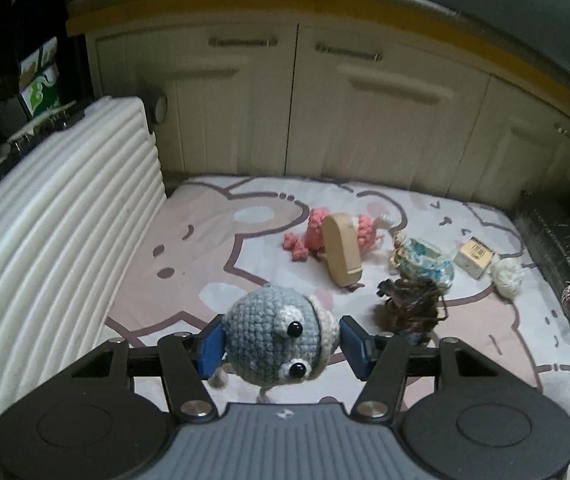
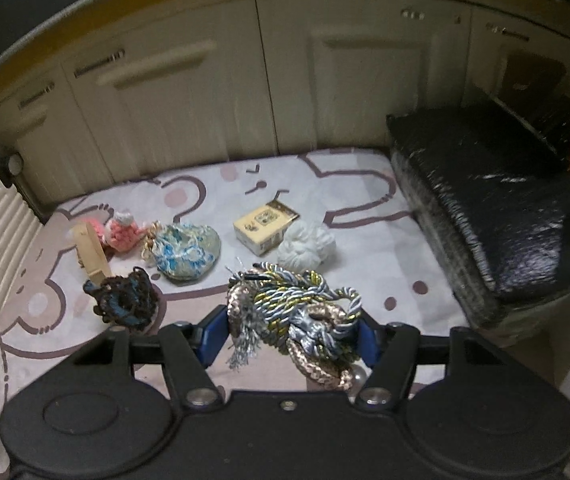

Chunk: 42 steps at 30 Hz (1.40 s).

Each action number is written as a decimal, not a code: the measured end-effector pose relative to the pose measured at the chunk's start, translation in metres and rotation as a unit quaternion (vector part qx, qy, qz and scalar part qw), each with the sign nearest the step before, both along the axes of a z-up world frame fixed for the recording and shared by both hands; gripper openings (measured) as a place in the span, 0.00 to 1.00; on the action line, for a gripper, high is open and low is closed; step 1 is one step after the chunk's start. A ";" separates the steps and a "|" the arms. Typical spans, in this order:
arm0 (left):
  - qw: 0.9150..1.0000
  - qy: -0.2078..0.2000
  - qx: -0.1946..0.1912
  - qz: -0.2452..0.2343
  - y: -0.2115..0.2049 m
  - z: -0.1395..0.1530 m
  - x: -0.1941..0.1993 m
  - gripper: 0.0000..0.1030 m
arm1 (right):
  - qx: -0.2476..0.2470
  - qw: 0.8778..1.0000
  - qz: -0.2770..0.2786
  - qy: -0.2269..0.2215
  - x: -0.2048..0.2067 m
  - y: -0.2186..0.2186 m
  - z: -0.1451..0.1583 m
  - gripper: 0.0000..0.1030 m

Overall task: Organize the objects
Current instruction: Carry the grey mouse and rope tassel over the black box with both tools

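My left gripper [image 1: 279, 344] is shut on a grey crocheted toy head with black eyes [image 1: 273, 340], held above the patterned sheet [image 1: 189, 248]. My right gripper [image 2: 291, 332] is shut on a bundle of twisted silver, gold and bronze cord [image 2: 297, 312], also held above the sheet. On the sheet lie a pink crocheted toy [image 1: 313, 232], a wooden block [image 1: 343, 256], a blue-and-cream knitted pouch [image 2: 187, 254], a dark yarn tangle [image 2: 125, 300], a small cream box [image 2: 263, 228] and a white yarn ball [image 2: 305, 246].
A white ribbed case [image 1: 57, 240] stands along the sheet's left side. A black foil-like box [image 2: 493, 200] sits at the right. Cream cabinet doors [image 1: 325, 112] close off the back.
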<state>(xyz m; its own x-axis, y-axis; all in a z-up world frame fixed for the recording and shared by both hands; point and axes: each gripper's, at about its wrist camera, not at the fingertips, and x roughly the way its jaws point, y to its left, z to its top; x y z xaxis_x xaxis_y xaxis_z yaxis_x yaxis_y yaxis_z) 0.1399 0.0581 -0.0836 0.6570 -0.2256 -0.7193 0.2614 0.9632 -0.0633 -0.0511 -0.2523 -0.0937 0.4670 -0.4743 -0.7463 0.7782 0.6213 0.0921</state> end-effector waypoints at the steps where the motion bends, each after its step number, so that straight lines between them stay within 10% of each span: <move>1: 1.000 -0.003 0.000 -0.001 0.000 0.004 -0.003 0.58 | -0.002 1.000 -0.001 -0.001 -0.003 0.002 0.004 0.64; 23: 0.995 0.004 -0.012 -0.095 -0.033 0.064 -0.049 0.58 | 0.002 0.999 0.044 -0.032 -0.024 0.048 0.072 0.64; 42: 0.972 0.094 0.013 -0.216 -0.072 0.052 -0.057 0.58 | 0.052 0.979 0.190 0.054 0.029 0.108 0.058 0.64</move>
<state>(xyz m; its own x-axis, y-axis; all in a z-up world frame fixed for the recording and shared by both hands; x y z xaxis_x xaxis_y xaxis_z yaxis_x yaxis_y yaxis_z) 0.0824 -0.0134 -0.0312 0.3610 -0.4304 -0.8273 0.6277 0.7682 -0.1258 -0.0224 -0.1439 -0.0353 0.5106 -0.2008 -0.8361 0.5015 0.8594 0.0999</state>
